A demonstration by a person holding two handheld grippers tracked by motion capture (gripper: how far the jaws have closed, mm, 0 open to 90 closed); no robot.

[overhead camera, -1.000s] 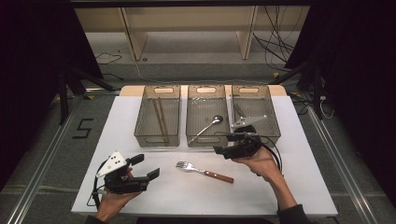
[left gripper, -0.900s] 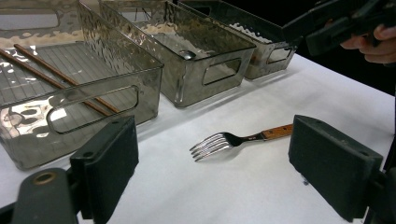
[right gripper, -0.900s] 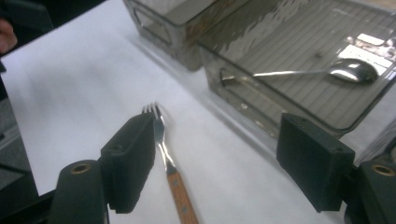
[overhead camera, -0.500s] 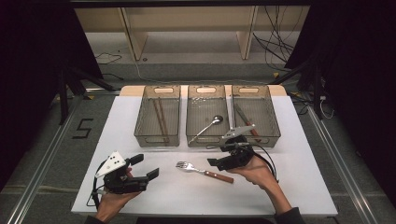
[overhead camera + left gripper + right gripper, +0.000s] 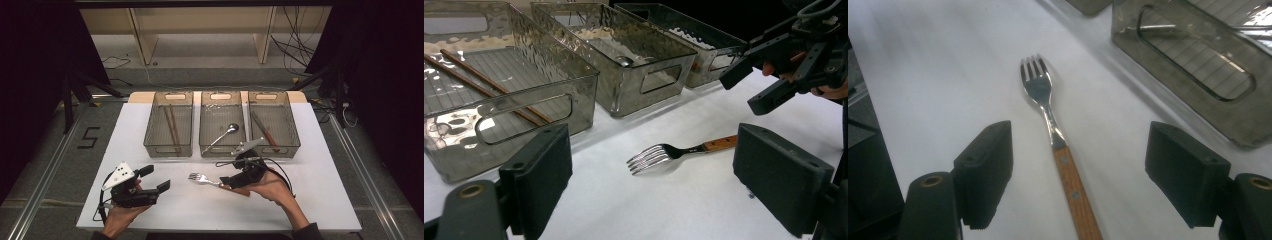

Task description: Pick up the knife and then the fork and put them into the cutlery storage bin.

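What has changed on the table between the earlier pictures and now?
The right gripper came toward the person from beside the bins, down to the fork; its open jaws now straddle the wooden handle without gripping. The fork, the left gripper and the three bins stayed where they were.

a white table [image 5: 165,210] stands on a grey floor [image 5: 210,70]. at twelve o'clock, past the table, a pale wooden shelf unit [image 5: 202,22] rests on upright boards. black curtains [image 5: 30,75] close off the nine and three o'clock sides, leaving those edges dark. black cables [image 5: 295,50] trail over the floor at one o'clock. metal rails [image 5: 45,175] run along the floor beside the table, and a black number five [image 5: 89,137] is marked on the floor at nine o'clock. light falls evenly from above.
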